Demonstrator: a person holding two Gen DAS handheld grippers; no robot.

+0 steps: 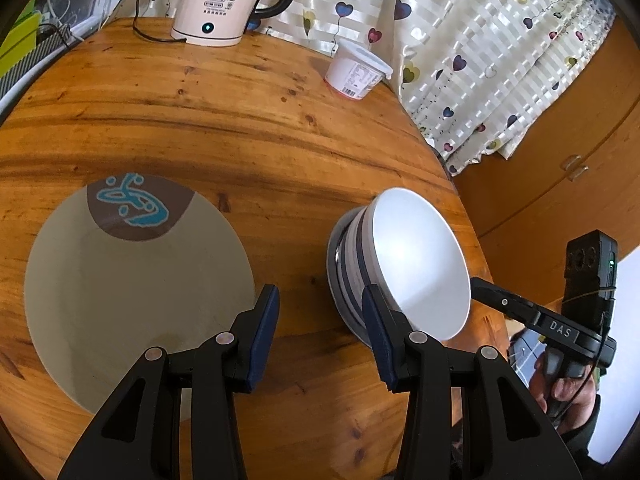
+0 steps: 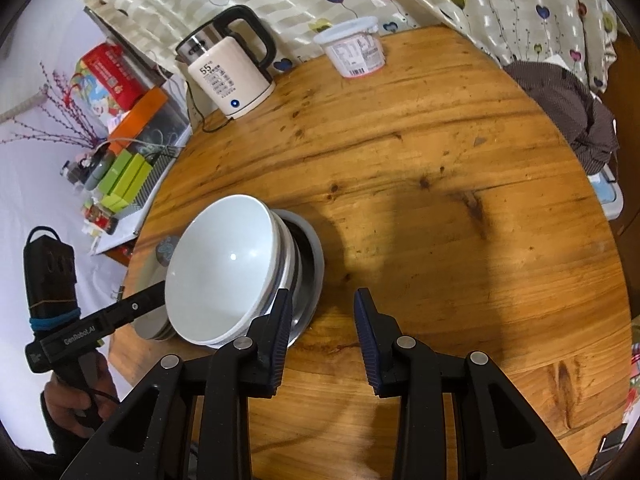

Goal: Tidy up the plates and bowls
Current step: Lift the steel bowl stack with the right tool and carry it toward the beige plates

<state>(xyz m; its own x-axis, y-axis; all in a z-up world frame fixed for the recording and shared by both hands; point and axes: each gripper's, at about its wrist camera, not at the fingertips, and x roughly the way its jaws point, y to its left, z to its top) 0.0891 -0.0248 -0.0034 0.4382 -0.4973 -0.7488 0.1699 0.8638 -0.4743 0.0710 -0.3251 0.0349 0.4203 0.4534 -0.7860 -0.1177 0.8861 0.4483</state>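
Note:
A stack of bowls (image 1: 416, 264) stands near the table's right edge: a white bowl on top, nested in others with a steel bowl at the bottom. It also shows in the right wrist view (image 2: 224, 272). A beige plate (image 1: 132, 292) with a brown patch and blue motif lies flat to the left. My left gripper (image 1: 320, 312) is open and empty, between the plate and the bowls, its right finger beside the stack. My right gripper (image 2: 320, 316) is open and empty, its left finger (image 2: 280, 320) close to the stack's side. The plate is mostly hidden behind the bowls in the right wrist view.
A cream electric kettle (image 1: 224, 0) with a cord stands at the table's far edge, also in the right wrist view (image 2: 228, 76). A white lidded tub (image 1: 356, 70) sits near the curtain. The round wooden table (image 2: 440, 184) drops off at the right beside a cabinet (image 1: 560, 184).

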